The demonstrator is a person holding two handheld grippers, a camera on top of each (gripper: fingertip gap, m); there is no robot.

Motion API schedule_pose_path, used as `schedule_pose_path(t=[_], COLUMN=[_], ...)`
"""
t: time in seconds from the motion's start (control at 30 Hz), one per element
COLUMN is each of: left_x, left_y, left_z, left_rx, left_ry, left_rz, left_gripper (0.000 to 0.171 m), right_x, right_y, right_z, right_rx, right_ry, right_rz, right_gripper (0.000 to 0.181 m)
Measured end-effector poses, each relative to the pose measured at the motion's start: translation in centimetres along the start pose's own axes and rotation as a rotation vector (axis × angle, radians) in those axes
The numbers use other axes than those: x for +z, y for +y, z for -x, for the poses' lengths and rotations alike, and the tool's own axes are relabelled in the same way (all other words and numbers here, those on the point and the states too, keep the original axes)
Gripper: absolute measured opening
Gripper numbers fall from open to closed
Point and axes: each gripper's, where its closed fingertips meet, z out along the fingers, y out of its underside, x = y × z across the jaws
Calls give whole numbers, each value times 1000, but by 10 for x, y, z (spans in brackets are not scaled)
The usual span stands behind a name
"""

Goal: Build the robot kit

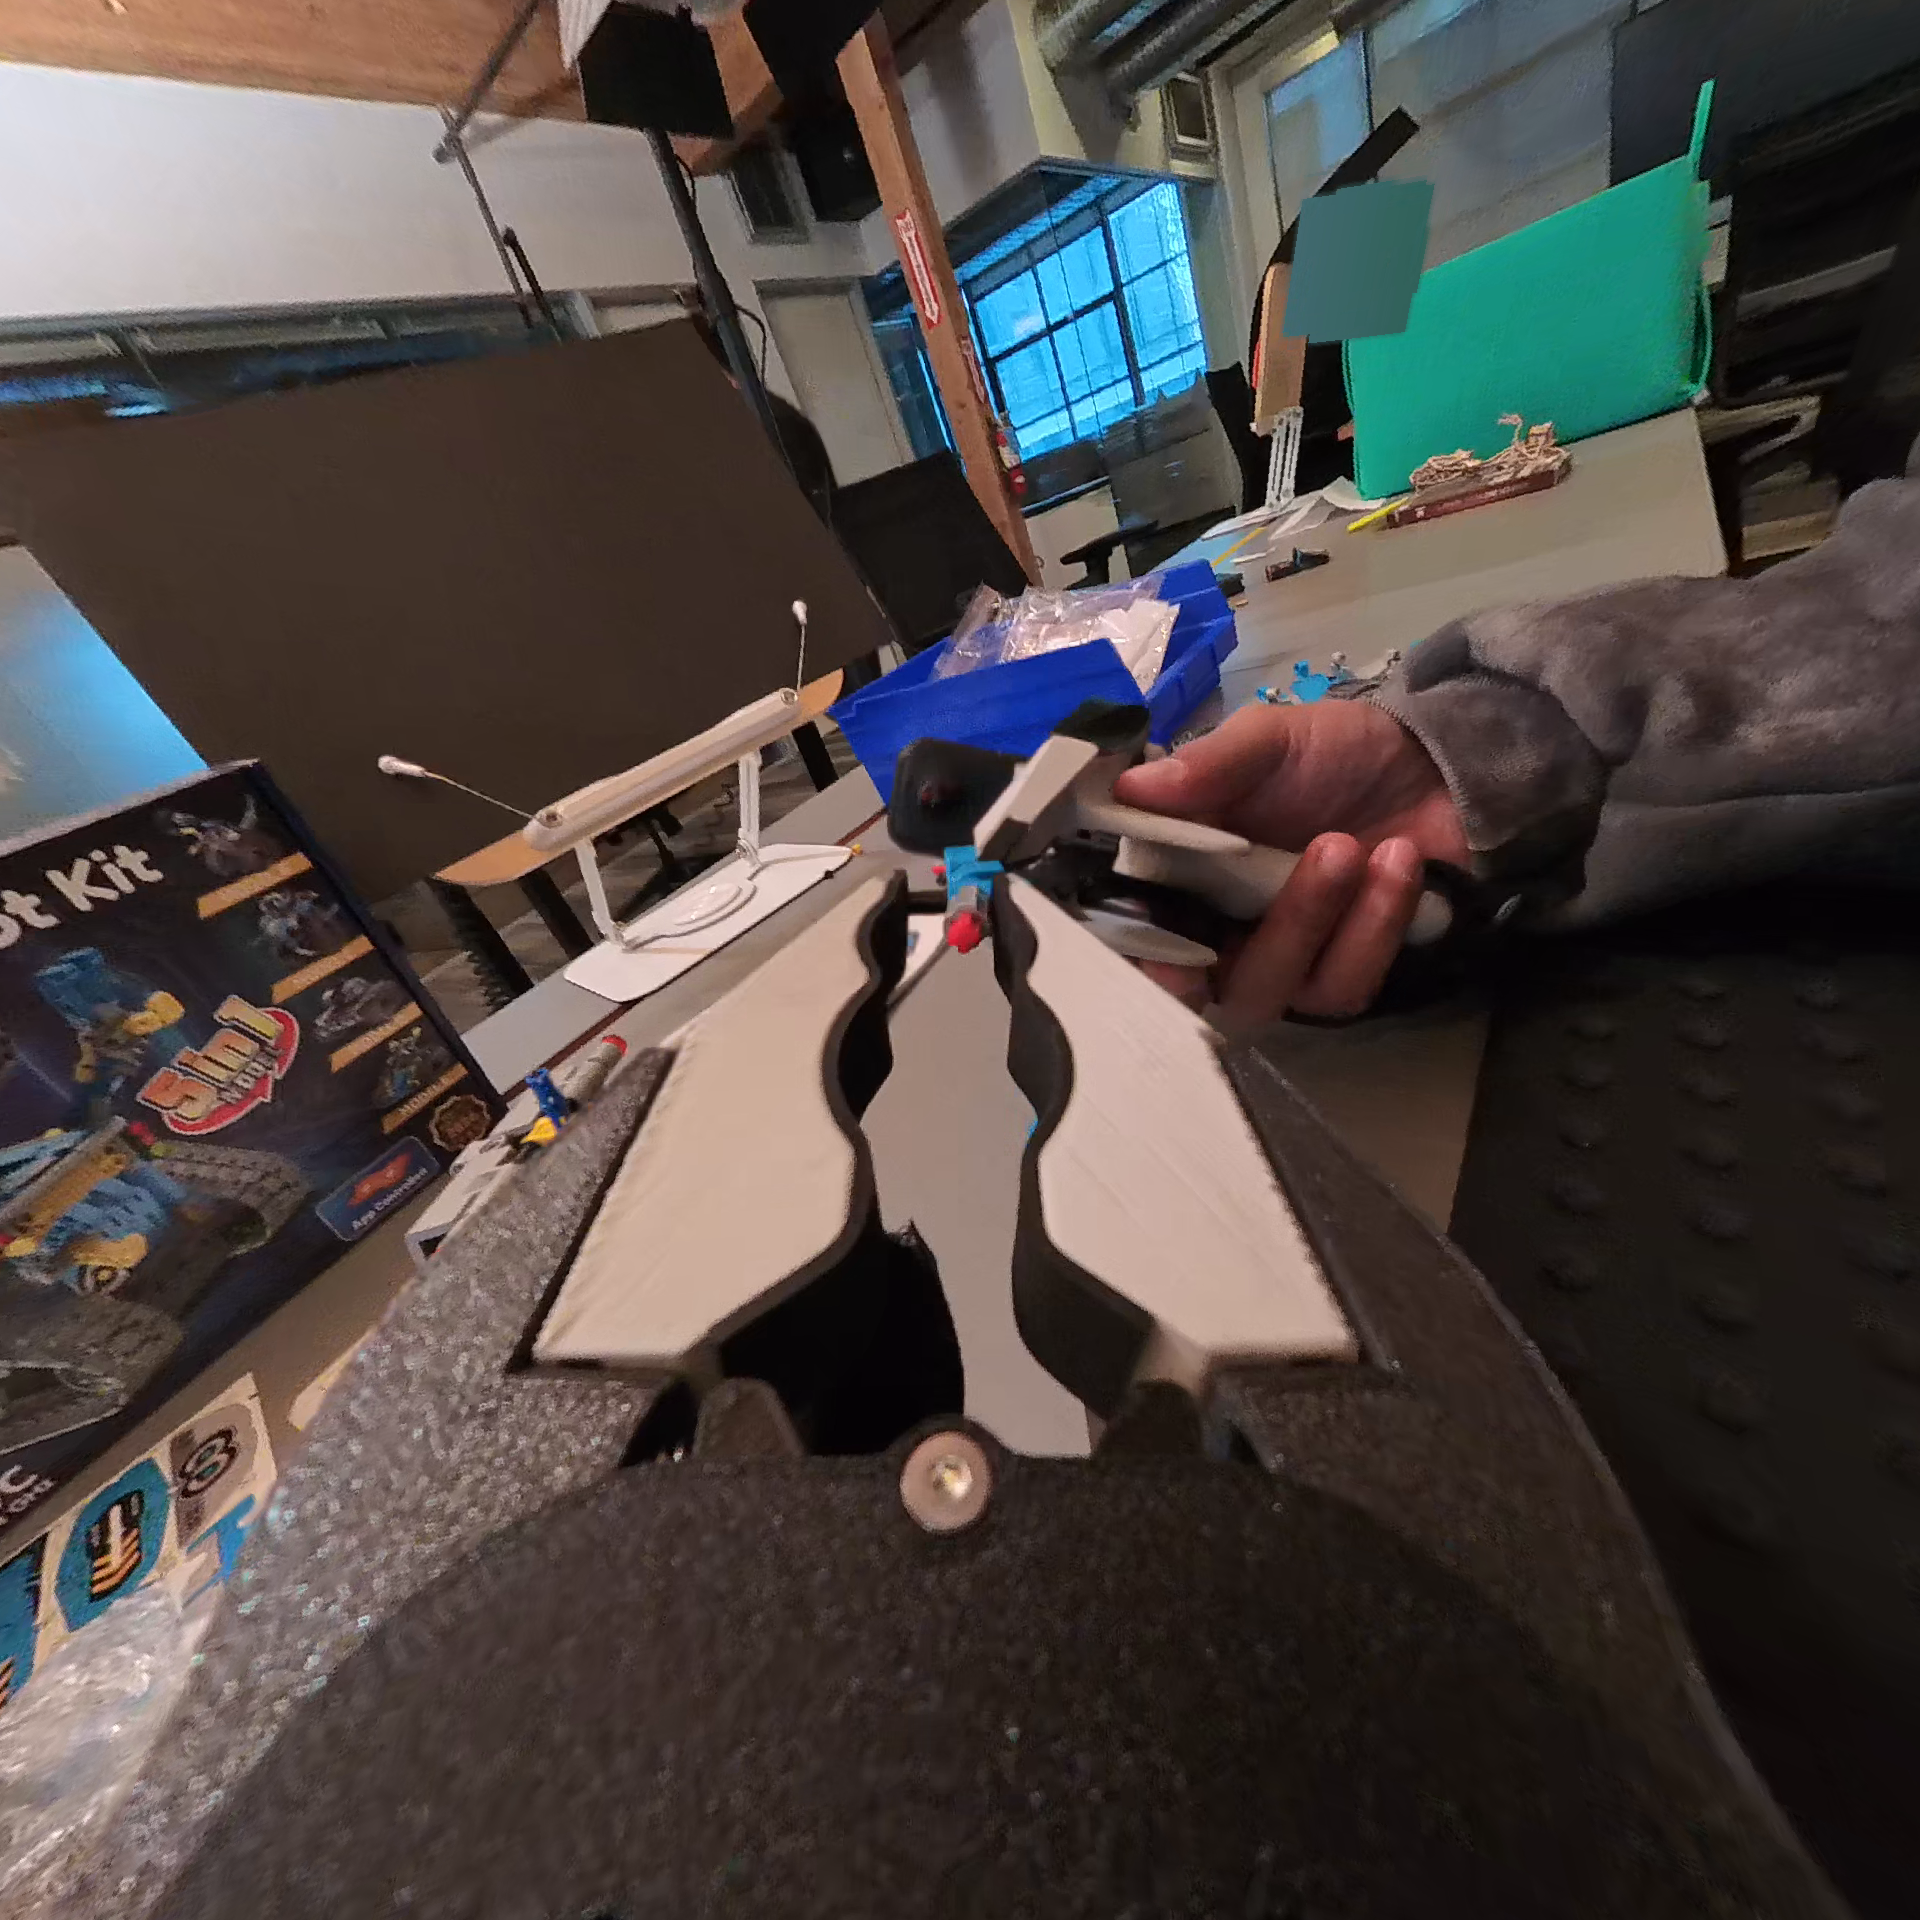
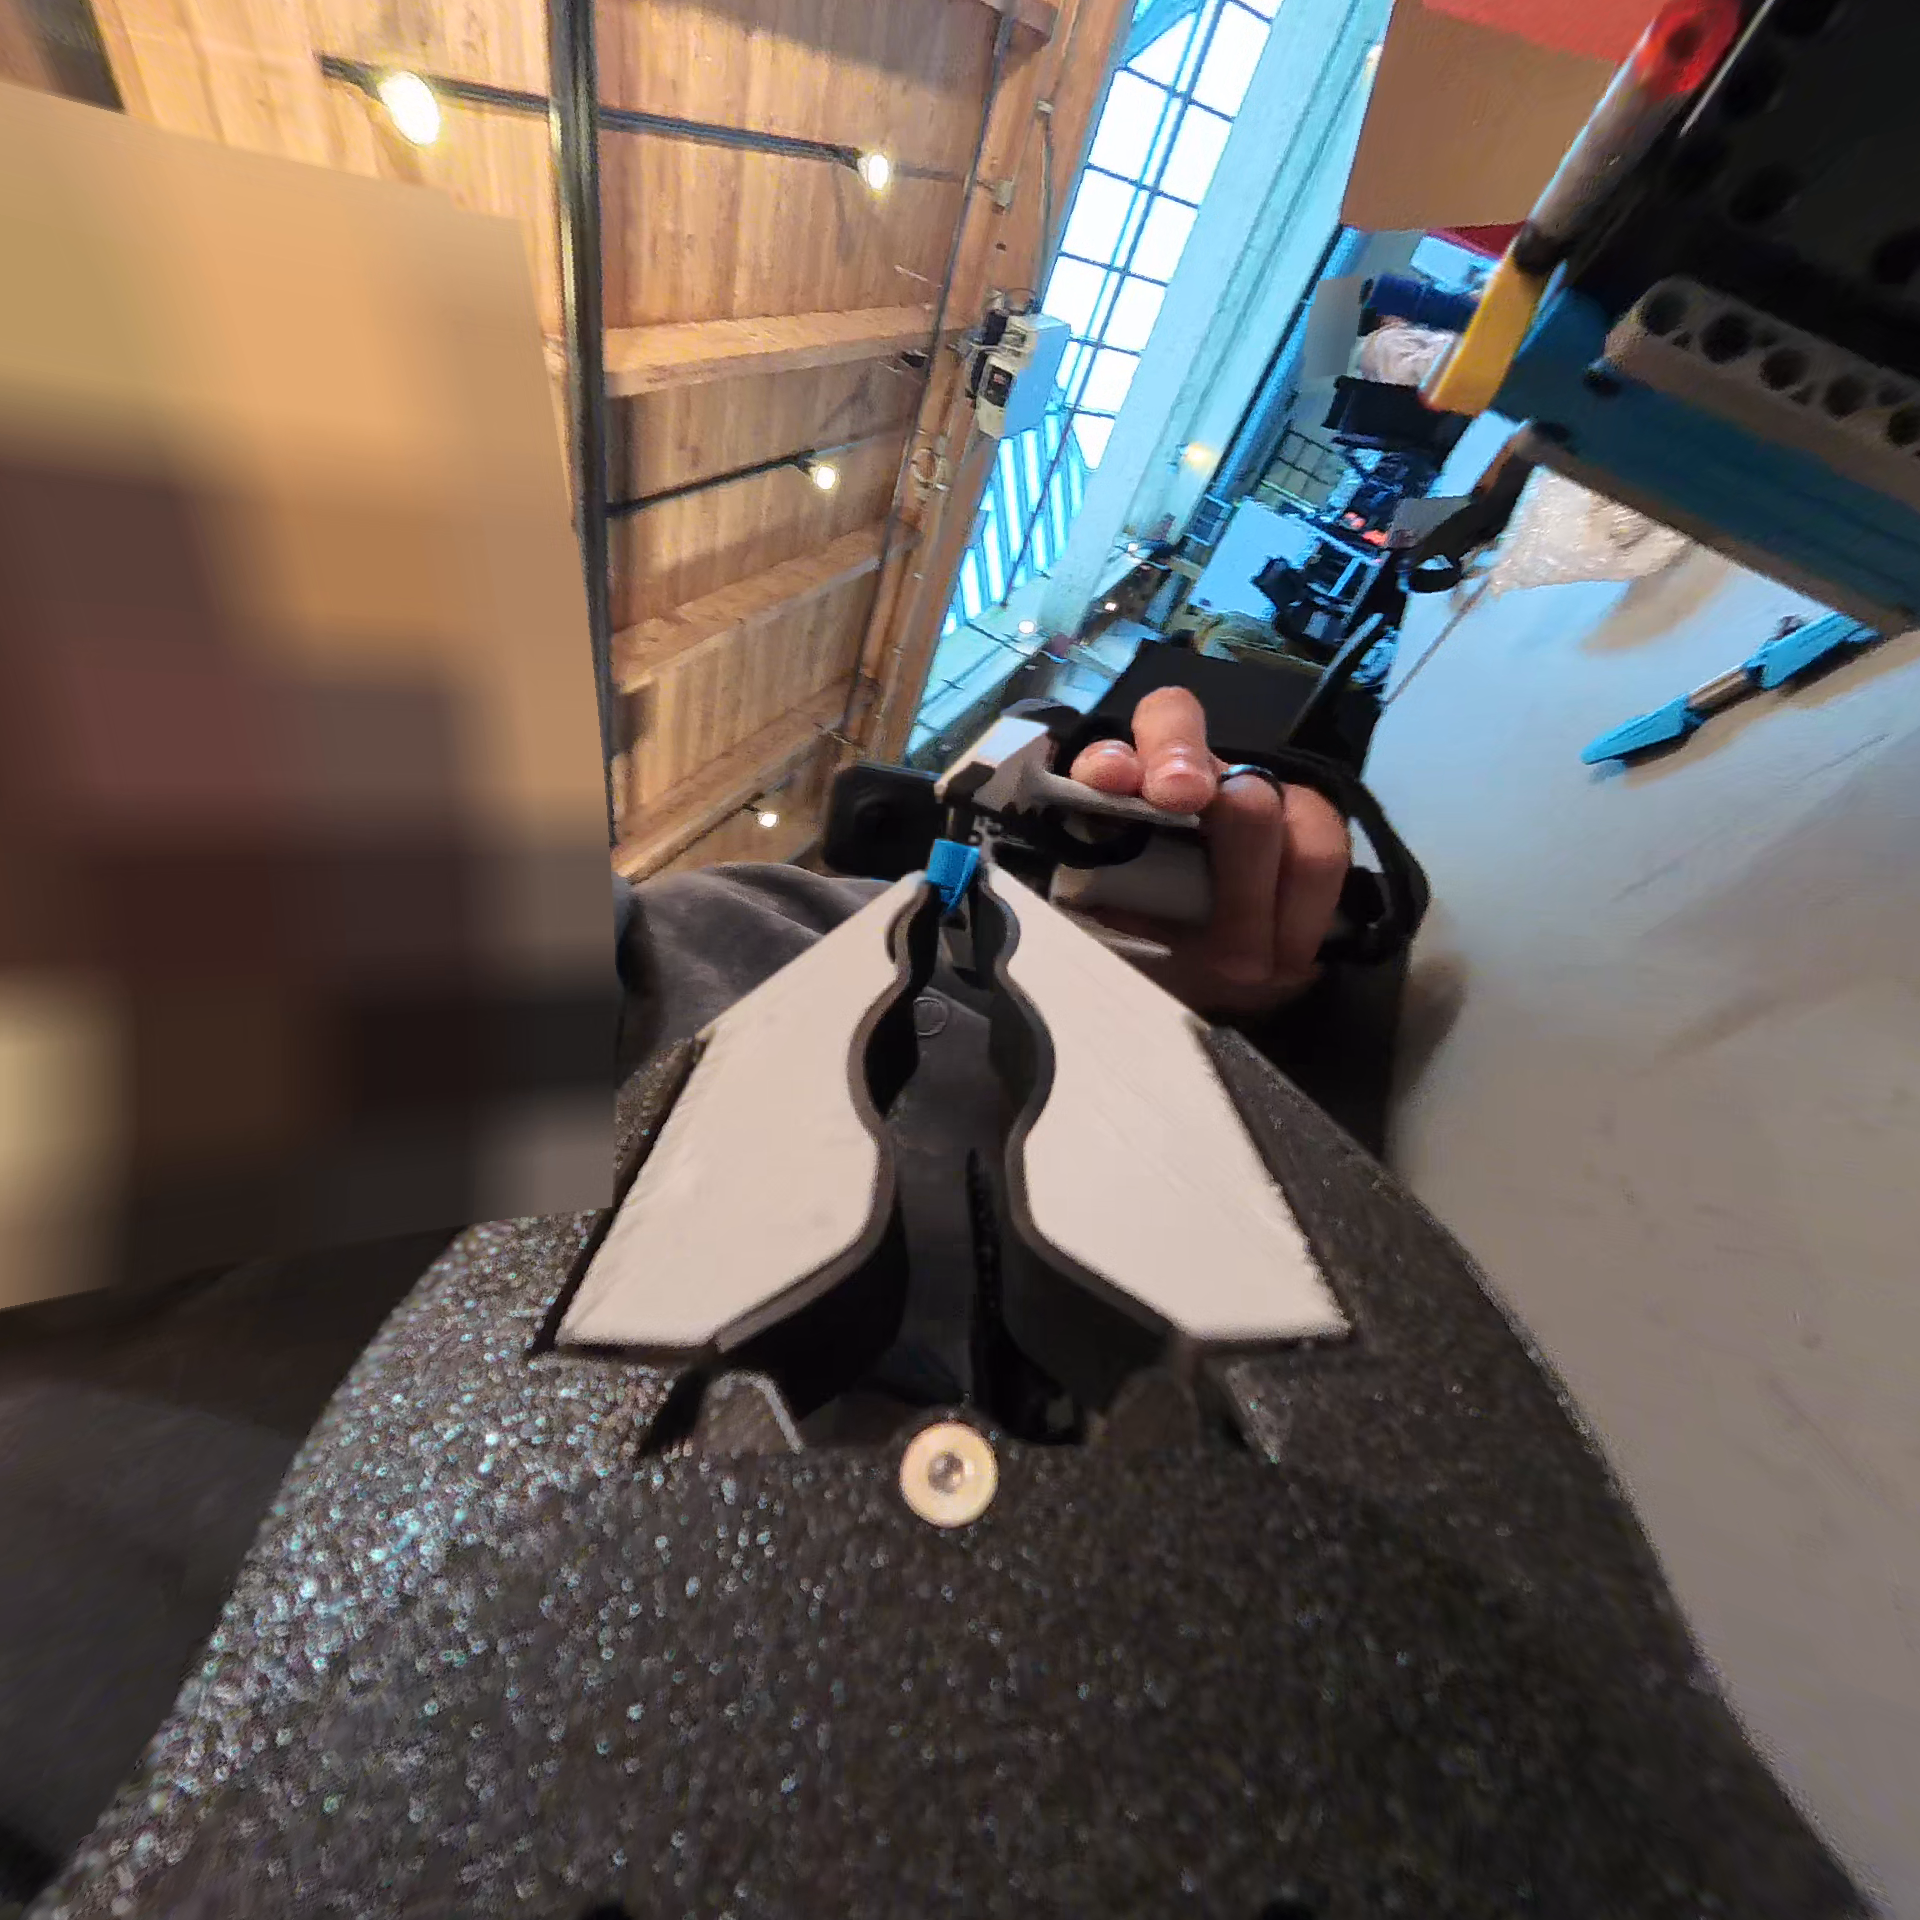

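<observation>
My left gripper (image 1: 951, 891) is closed to a narrow gap around a small part (image 1: 966, 899) made of a blue connector, a grey pin and a red tip. The right gripper (image 1: 1023, 805), held by a hand (image 1: 1309, 831) in a grey sleeve, meets it tip to tip from the far side and pinches the blue end. In the right wrist view my right gripper (image 2: 951, 883) is shut on the blue connector (image 2: 951, 864). The left gripper (image 2: 1003, 774) and the hand holding it (image 2: 1247, 852) face it just beyond. Both are held above the table.
A dark kit box (image 1: 187, 1039) and a sticker sheet (image 1: 125, 1538) lie at the left. A white stand with wire arms (image 1: 675, 790), a blue bin of bags (image 1: 1039, 686) and a brown board (image 1: 416, 582) stand behind. A blue-grey block model (image 2: 1745, 343) is at upper right over the pale table (image 2: 1662, 1039). Less than 4 cm separates the two grippers' tips.
</observation>
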Motion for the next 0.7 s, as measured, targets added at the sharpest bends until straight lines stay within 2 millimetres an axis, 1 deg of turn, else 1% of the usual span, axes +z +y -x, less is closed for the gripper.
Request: schedule_pose_path(t=[0.1, 0.17, 0.3, 0.4, 0.57, 0.7], left_x=[0, 0, -1, -2, -2, 0], left_y=[-7, -9, -10, -13, -15, -7], left_z=[1, 5, 11, 11, 8, 6], left_rx=[12, 25, -13, -28, -61, -129], left_ry=[-30, -67, -99, -101, -86, -37], left_rz=[-30, -33, -39, -58, -72, -44], left_gripper=[15, 15, 15, 15, 15, 15], right_x=[3, 5, 8, 10, 10, 5], right_y=[-1, -4, -10, -10, -7, -5], right_z=[7, 8, 7, 11, 14, 7], right_rx=[13, 8, -113, -193, -175, -168], right_ry=[-55, -67, -9, 20, -4, 41], right_rz=[-12, -36, -69, -62, -48, -30], right_gripper=[6, 5, 5, 6, 6, 5])
